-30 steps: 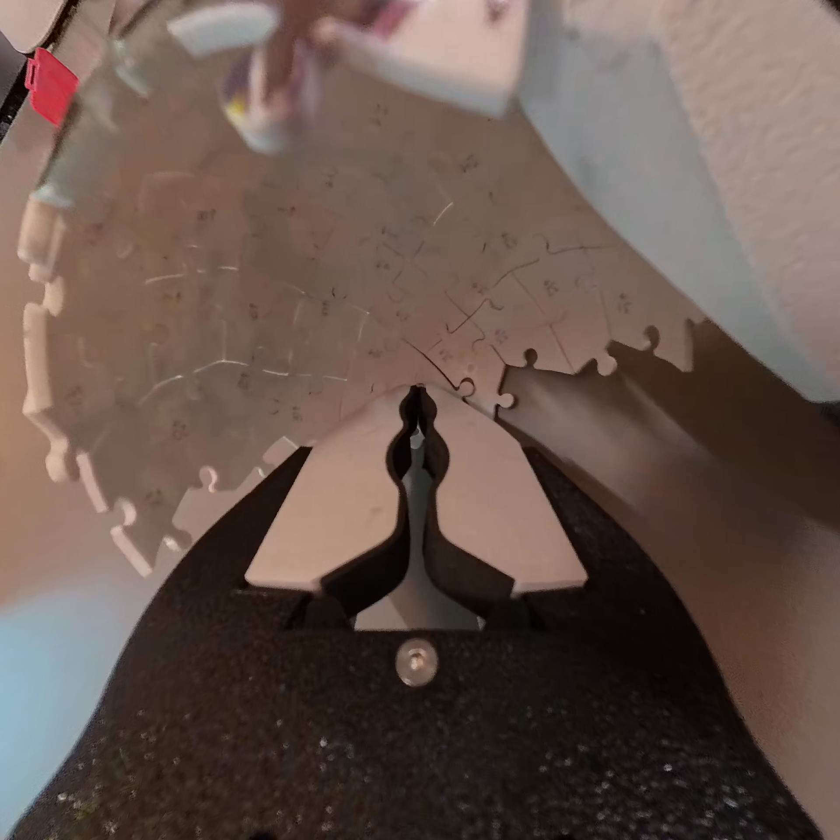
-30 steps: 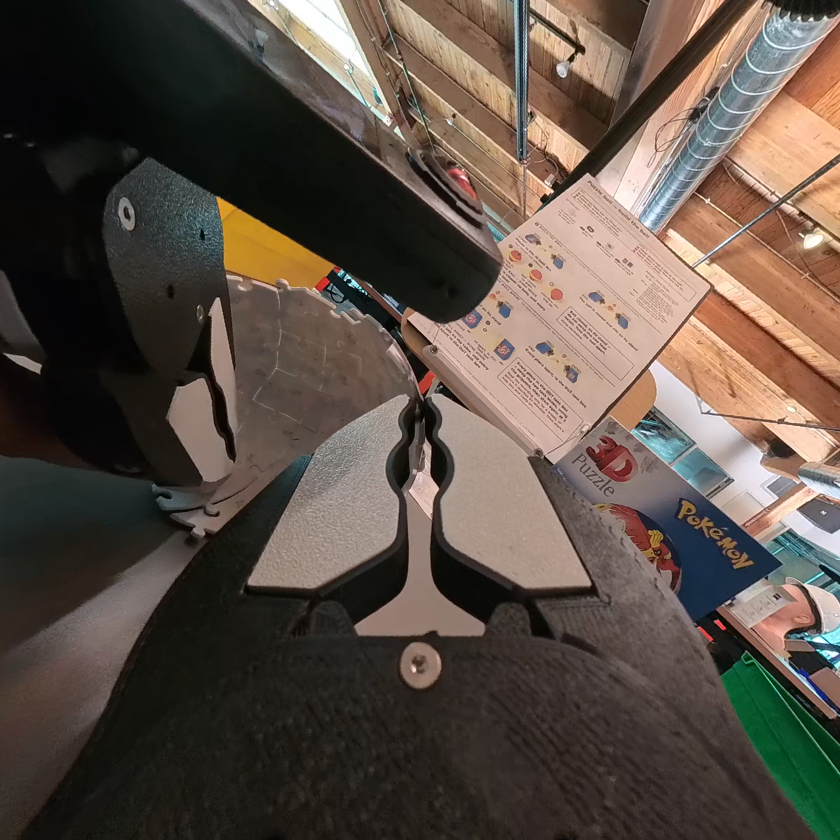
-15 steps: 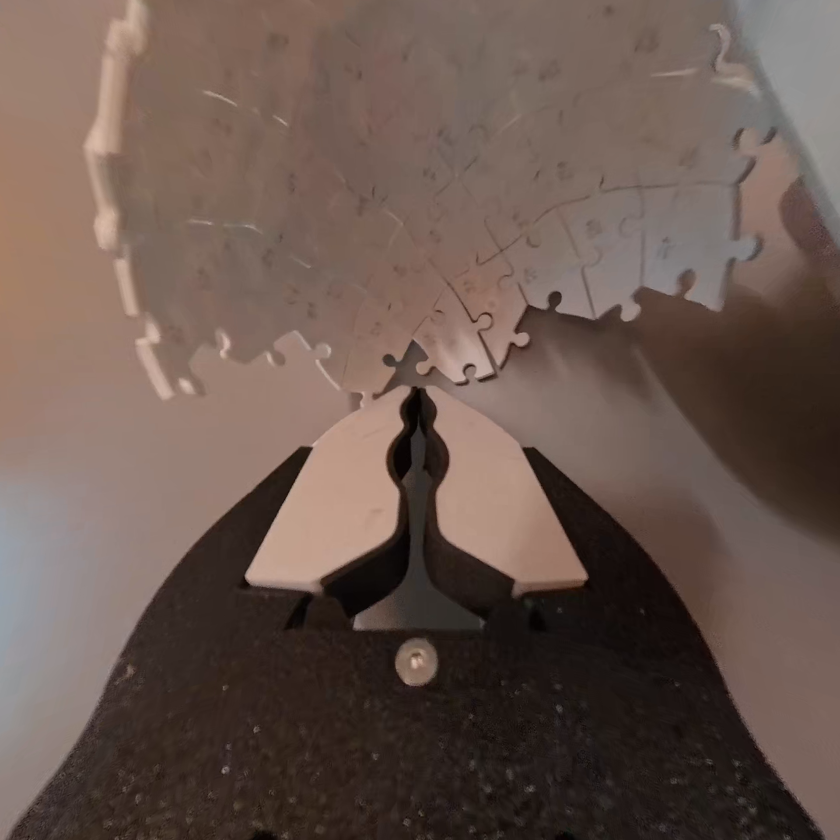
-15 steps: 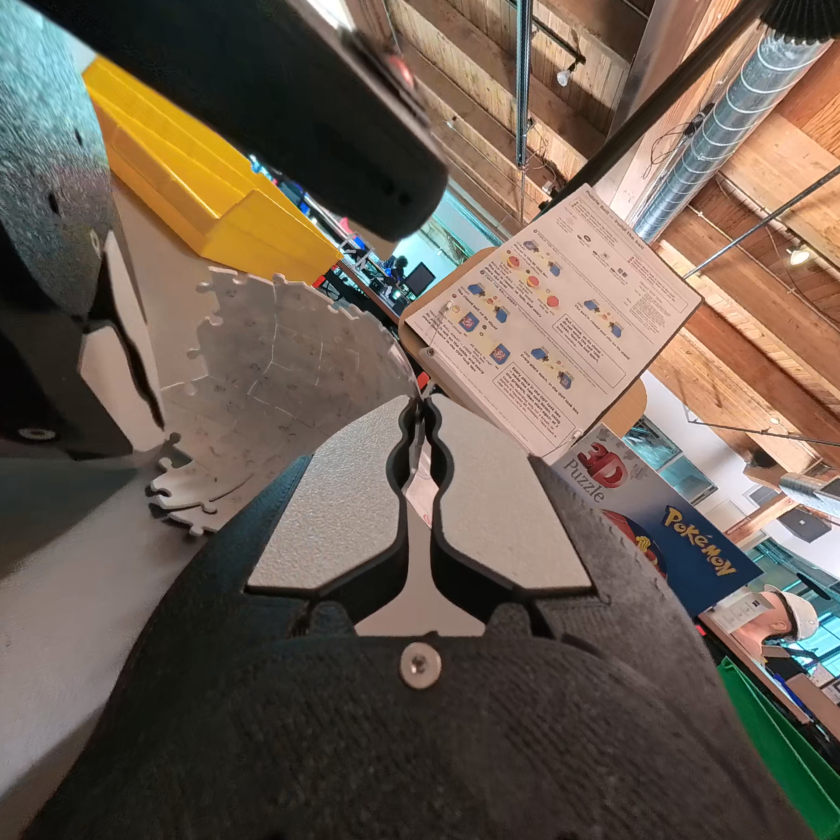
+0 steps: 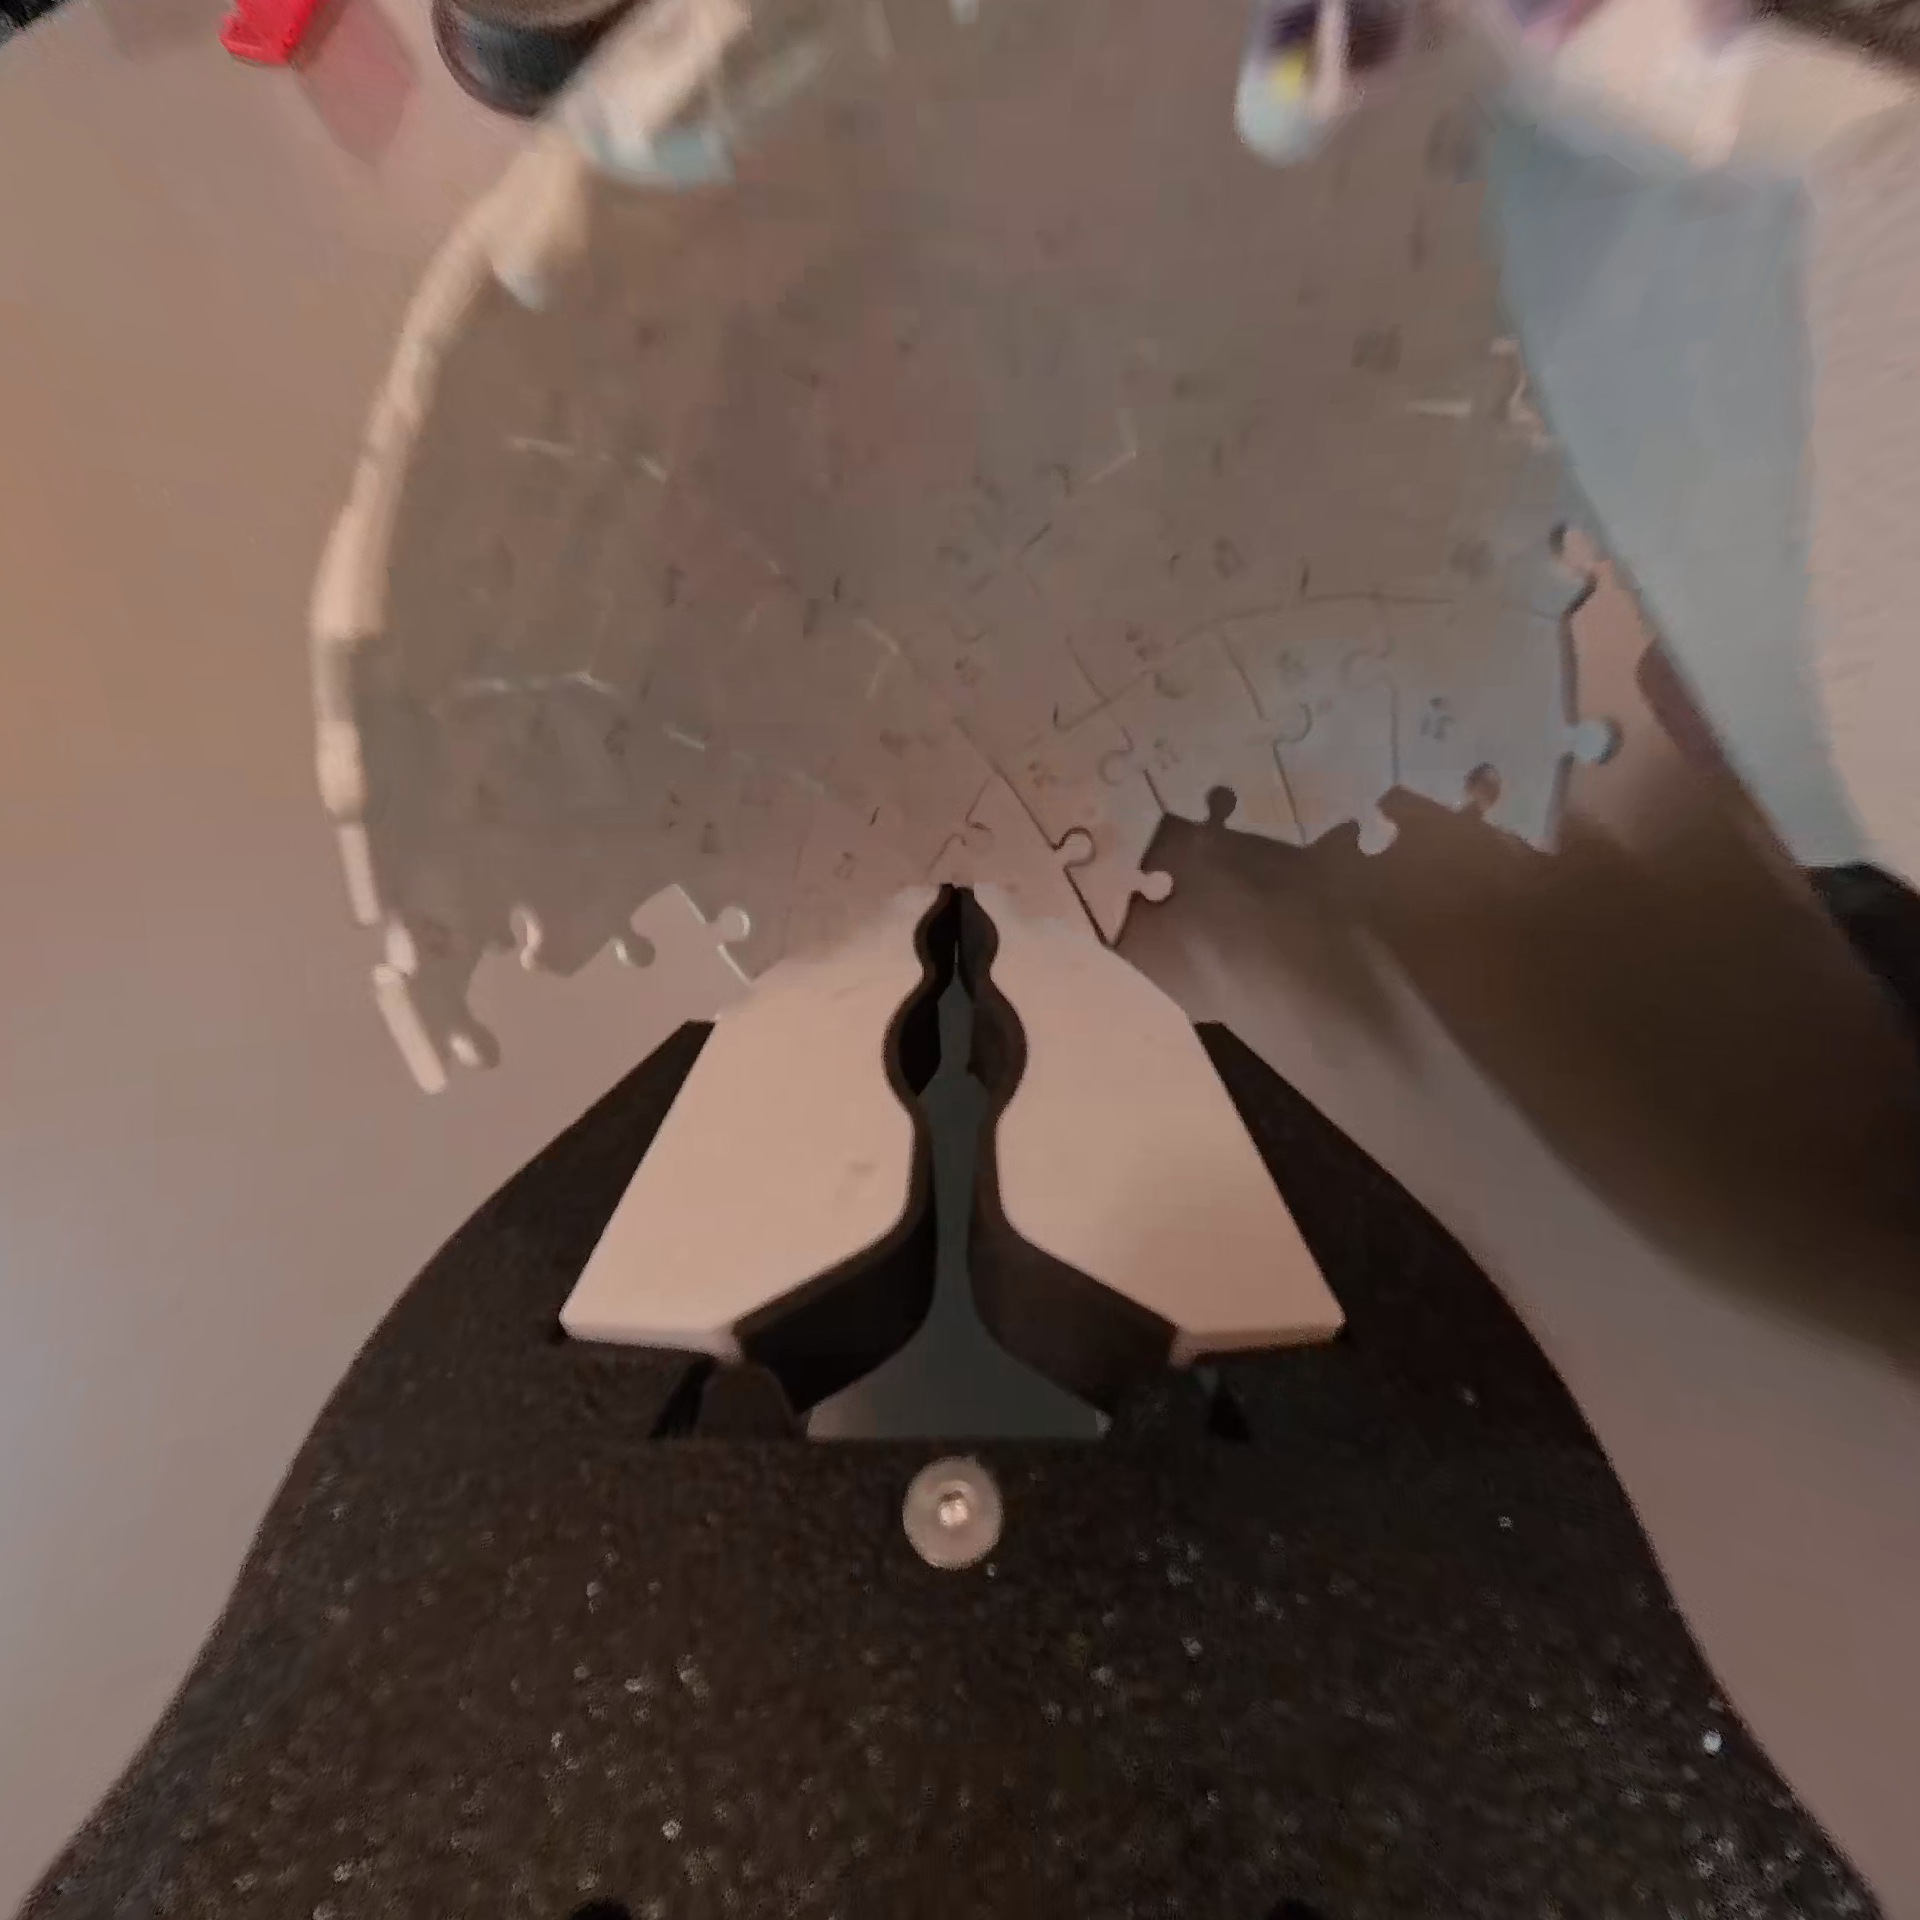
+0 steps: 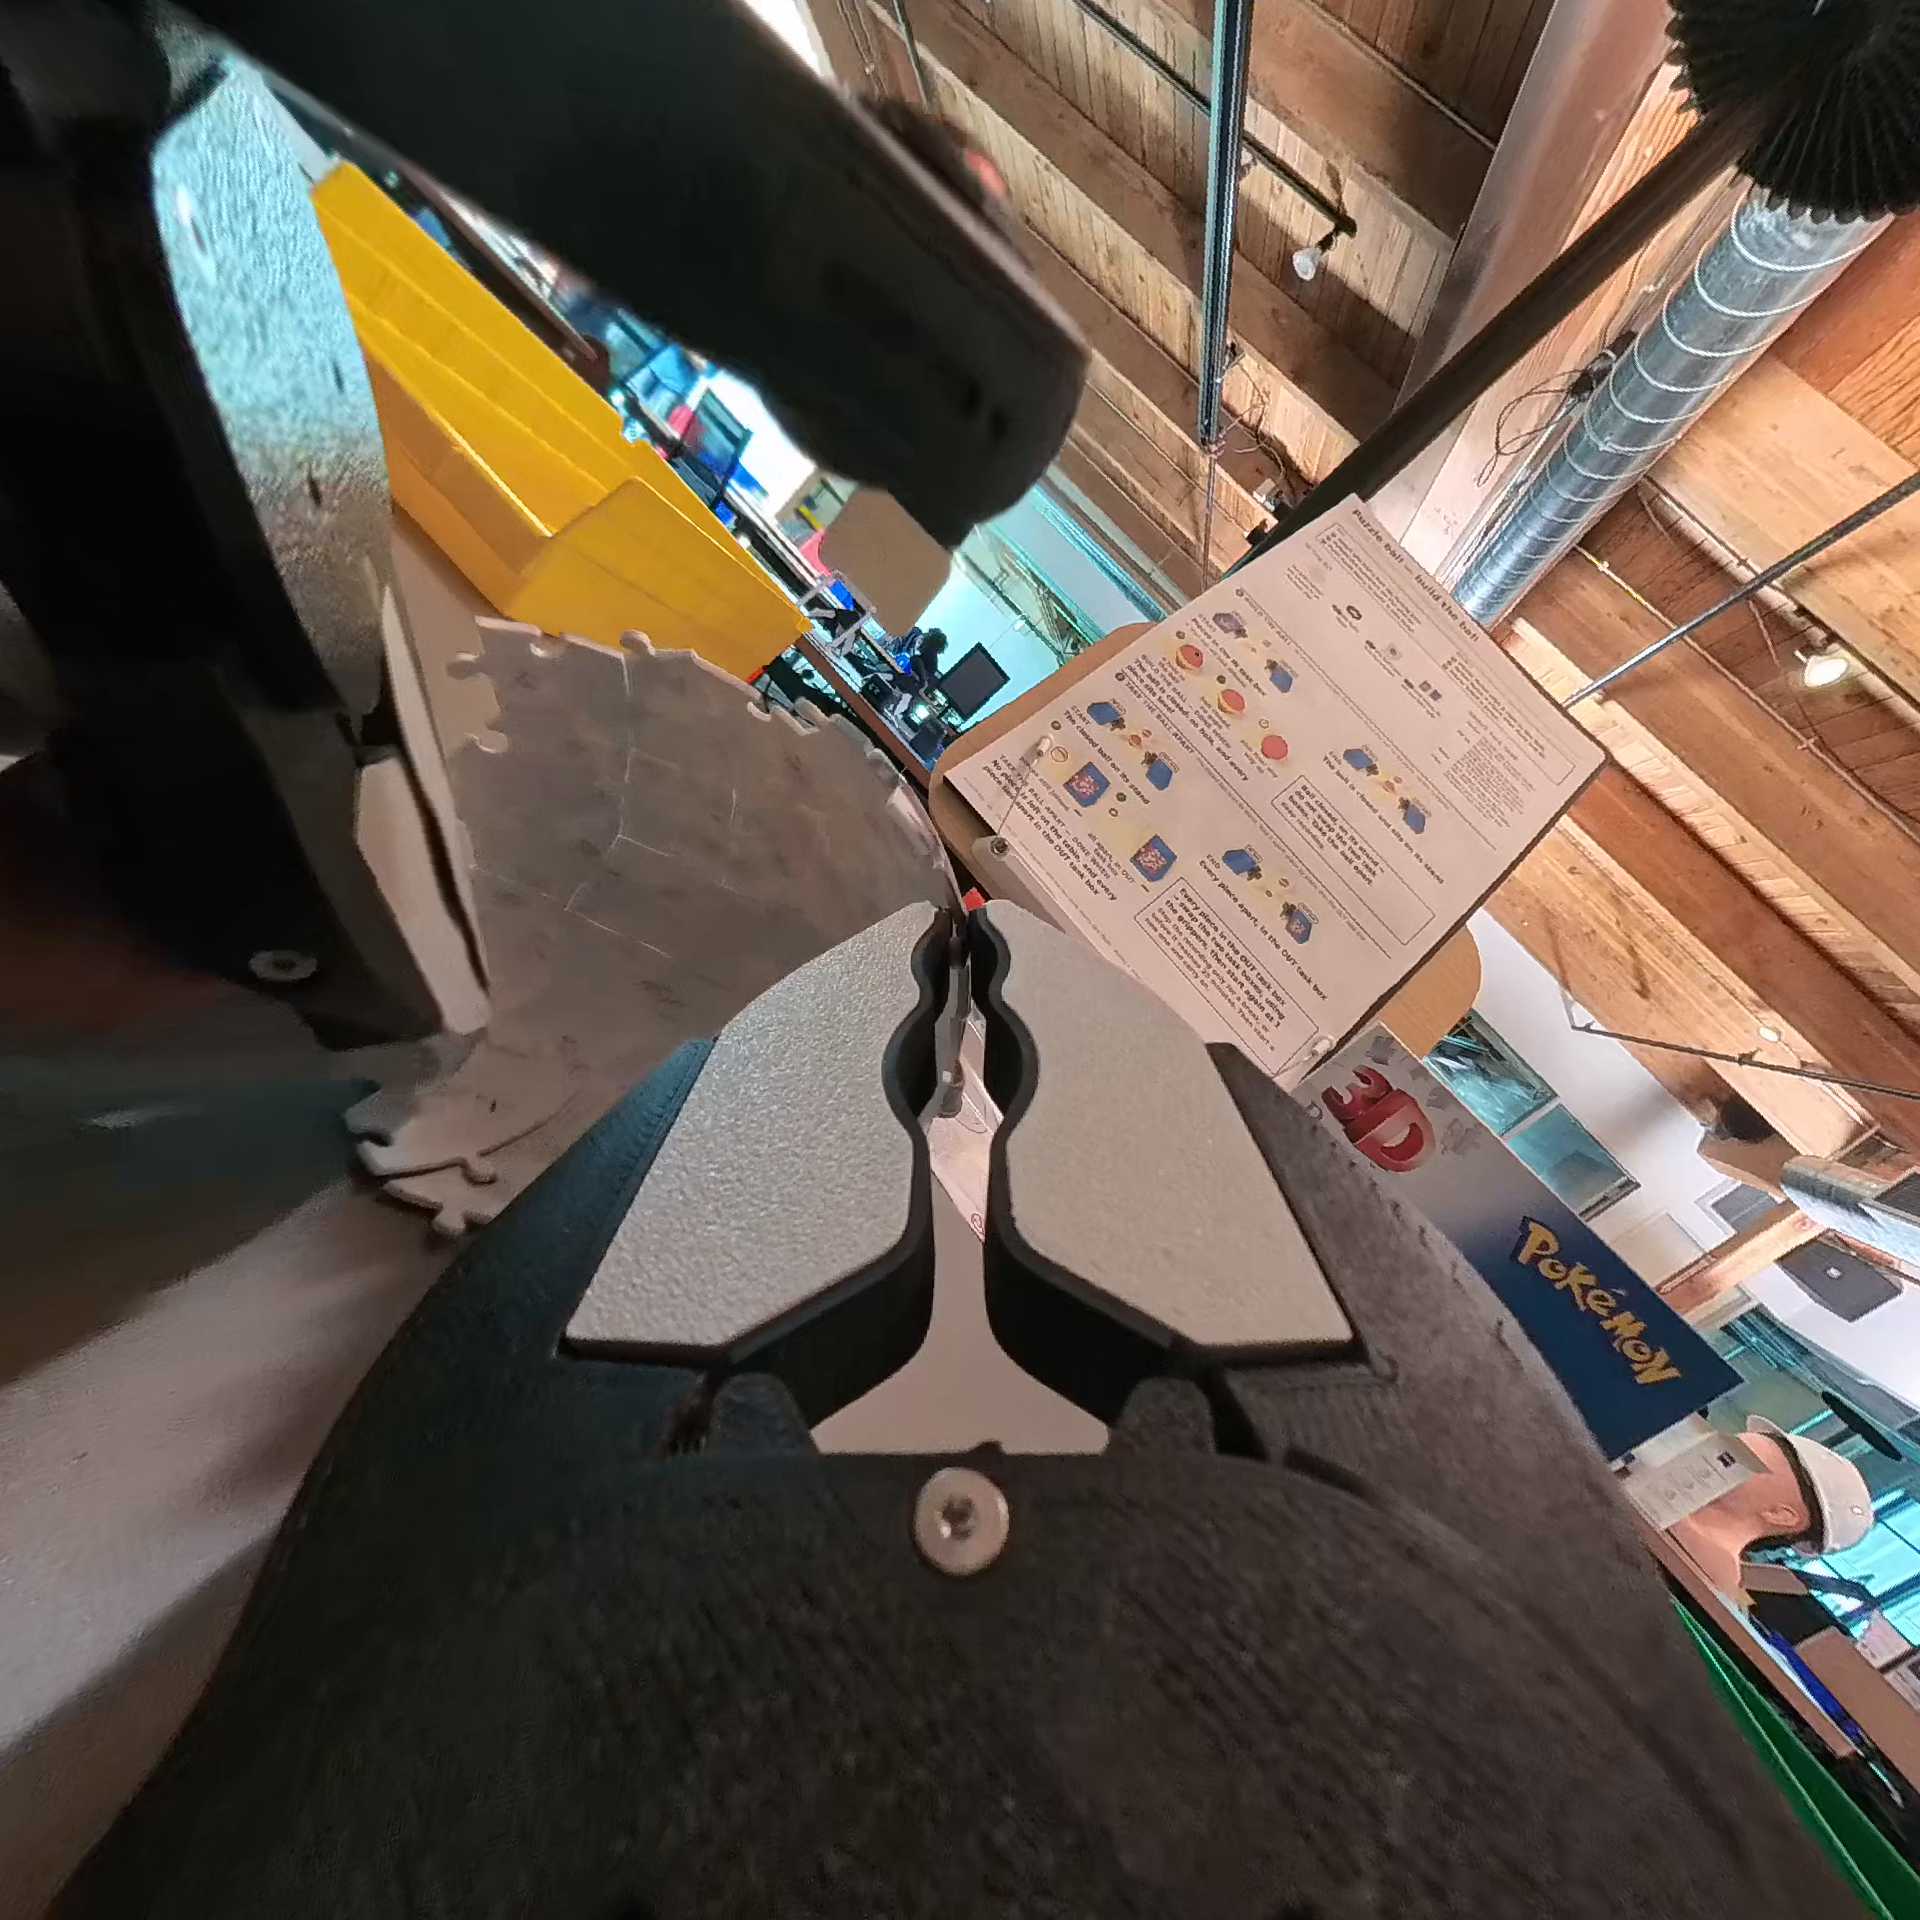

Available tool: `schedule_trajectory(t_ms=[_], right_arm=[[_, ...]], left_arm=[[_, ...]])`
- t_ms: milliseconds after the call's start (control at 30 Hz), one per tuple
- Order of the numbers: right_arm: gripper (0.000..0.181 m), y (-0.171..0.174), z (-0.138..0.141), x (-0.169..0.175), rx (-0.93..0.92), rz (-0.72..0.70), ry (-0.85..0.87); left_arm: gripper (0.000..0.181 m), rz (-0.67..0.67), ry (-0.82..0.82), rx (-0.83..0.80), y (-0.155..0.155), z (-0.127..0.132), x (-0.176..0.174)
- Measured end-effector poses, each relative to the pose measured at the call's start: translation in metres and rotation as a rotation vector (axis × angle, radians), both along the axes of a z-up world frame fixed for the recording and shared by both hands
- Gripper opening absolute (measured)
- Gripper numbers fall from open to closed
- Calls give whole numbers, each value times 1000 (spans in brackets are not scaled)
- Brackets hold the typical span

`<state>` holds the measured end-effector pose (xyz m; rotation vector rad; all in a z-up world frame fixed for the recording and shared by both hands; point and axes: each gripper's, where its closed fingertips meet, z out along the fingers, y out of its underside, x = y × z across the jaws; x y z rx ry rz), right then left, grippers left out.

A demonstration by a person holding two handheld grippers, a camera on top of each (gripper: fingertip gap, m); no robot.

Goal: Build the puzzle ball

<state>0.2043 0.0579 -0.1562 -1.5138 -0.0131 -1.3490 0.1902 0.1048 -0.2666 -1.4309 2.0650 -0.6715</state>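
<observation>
The partly built puzzle ball is a grey dome-shaped shell (image 5: 935,520) of joined pieces with a toothed rim, seen from its inner side. My right gripper (image 6: 961,920) is shut on the shell's (image 6: 675,831) rim and holds it up; a thin edge shows between its fingers. My left gripper (image 5: 954,902) is shut, with its tips right at the shell's lower rim; I cannot tell if they touch it. In the right wrist view the left gripper (image 6: 416,883) stands at the shell's left side. The left wrist view is blurred.
Yellow bins (image 6: 540,499) stand behind the shell. An instruction sheet on a board (image 6: 1278,810) and a blue puzzle box (image 6: 1538,1268) are to the right, a green bin (image 6: 1818,1766) lower right. The grey table (image 6: 156,1403) lies below left. A person (image 6: 1766,1507) is far right. There is about 12 centimetres between the tips of the two grippers.
The left gripper pulled back from the shell's rim half a second ago and has come up to it again. The right gripper has kept hold of the shell and tilted slightly.
</observation>
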Motion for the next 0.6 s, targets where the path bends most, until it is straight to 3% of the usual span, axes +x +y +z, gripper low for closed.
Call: schedule_trajectory(t_ms=[600], right_arm=[[5, -9, -4, -3, -5, -39, 30]], left_arm=[[0, -112, 13, 7, -19, -5, 8]])
